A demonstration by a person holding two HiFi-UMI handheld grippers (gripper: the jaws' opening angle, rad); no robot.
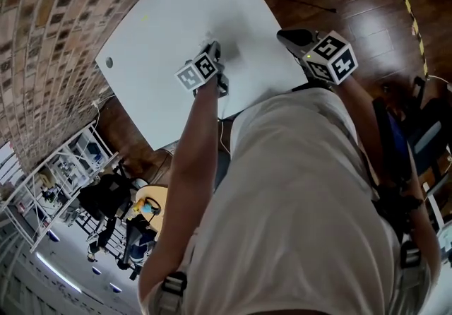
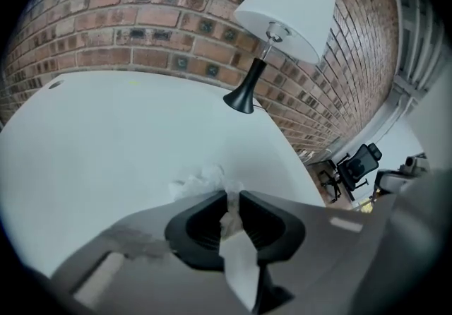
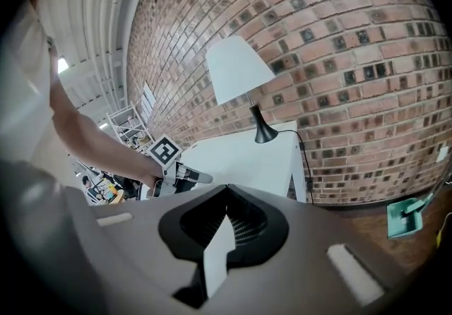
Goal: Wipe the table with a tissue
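In the left gripper view, a crumpled white tissue (image 2: pixel 200 183) lies on the white table (image 2: pixel 106 137), and my left gripper (image 2: pixel 231 202) is shut on it. A bunch of tissue sticks out between the dark pads and spreads to the left ahead of them. The head view shows the left gripper (image 1: pixel 212 48) pointing down onto the table (image 1: pixel 155 31) near its middle. My right gripper (image 1: pixel 288 36) hovers at the table's right edge. In the right gripper view its jaws (image 3: pixel 226 192) are shut with nothing in them, and the left gripper (image 3: pixel 185 176) shows over the table (image 3: pixel 247 158).
A white-shaded lamp (image 2: pixel 284 15) on a black stem stands at the table's far end against the brick wall (image 2: pixel 141 17), with its cable (image 3: pixel 305 165) hanging off the edge. A teal dustpan (image 3: pixel 404 216) lies on the wood floor. Office chairs (image 1: pixel 113 197) and a shelf rack (image 1: pixel 63 165) stand off to the left.
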